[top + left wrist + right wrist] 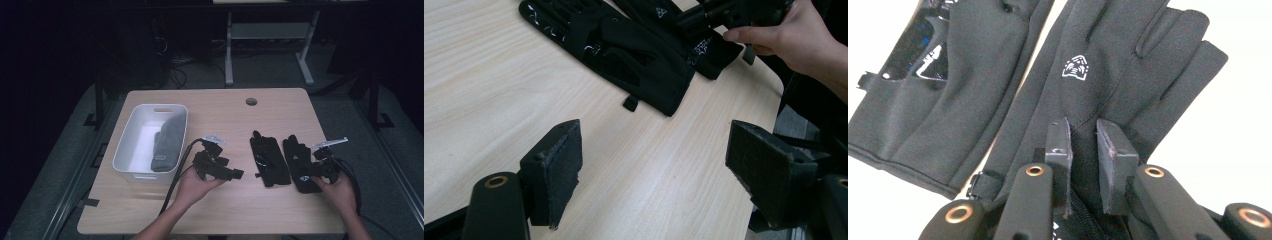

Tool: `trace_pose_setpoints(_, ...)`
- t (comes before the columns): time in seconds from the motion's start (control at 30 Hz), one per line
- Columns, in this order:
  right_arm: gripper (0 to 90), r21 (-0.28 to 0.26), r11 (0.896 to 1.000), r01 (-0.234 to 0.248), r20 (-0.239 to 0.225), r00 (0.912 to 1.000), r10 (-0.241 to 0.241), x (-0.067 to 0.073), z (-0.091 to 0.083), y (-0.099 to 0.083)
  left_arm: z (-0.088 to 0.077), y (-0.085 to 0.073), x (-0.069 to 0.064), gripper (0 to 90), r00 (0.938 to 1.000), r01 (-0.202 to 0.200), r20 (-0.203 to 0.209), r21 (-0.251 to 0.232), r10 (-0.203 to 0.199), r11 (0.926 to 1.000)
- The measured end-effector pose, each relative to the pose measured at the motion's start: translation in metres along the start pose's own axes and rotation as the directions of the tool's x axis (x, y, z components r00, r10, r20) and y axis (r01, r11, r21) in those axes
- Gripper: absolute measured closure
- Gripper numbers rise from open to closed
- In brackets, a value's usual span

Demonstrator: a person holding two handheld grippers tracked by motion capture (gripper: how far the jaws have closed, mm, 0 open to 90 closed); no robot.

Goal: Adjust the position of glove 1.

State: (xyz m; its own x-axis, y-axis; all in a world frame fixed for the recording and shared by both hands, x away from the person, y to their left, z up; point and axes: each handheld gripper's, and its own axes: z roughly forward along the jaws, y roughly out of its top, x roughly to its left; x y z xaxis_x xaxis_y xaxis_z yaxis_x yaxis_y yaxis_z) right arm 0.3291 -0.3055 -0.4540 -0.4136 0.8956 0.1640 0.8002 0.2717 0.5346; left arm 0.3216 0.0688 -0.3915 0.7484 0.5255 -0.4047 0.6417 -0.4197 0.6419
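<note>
Black glove (1108, 65) at table's (150, 210) right, near edge, pinched by right gripper (1083, 145) at the cuff | second glove (270, 161) just left, touching | left gripper (654, 165) spread, clear of both | white bin (131, 131) far left holds grey cloth (167, 142)

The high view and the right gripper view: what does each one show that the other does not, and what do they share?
The high view alone shows the white bin with a grey cloth inside, the left gripper, and both hands. The right gripper view alone shows the white logo on the right glove and fabric pinched between the right gripper jaws. Both show the two black gloves, including the left glove.
</note>
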Motion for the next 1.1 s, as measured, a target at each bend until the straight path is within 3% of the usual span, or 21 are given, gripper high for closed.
trace_pose_setpoints(0.27,78.2,-0.011,0.999,-0.045,-0.021,0.9988,0.045,-0.003,-0.007,0.003,-0.004,0.0,0.002,22.5,1.0,0.002,-0.003,-0.007,-0.002,1.0)
trace_pose_setpoints(0.57,78.2,-0.054,0.997,-0.051,-0.03,0.9984,0.049,-0.005,-0.02,0.011,-0.005,0.0,0.003,22.4,1.0,0.009,-0.001,-0.004,-0.009,0.9999)
trace_pose_setpoints(0.93,78.2,-0.1,0.994,-0.036,-0.04,0.9987,0.032,0.002,-0.036,0.029,-0.008,0.001,0.004,22.4,0.9999,0.012,-0.001,-0.011,-0.012,0.9999)
trace_pose_setpoints(1.1,78.2,-0.123,0.992,-0.018,-0.048,0.9988,0.012,0.013,-0.041,0.04,-0.01,0.002,0.003,22.4,1.0,0.009,-0.001,-0.016,-0.009,0.9998)
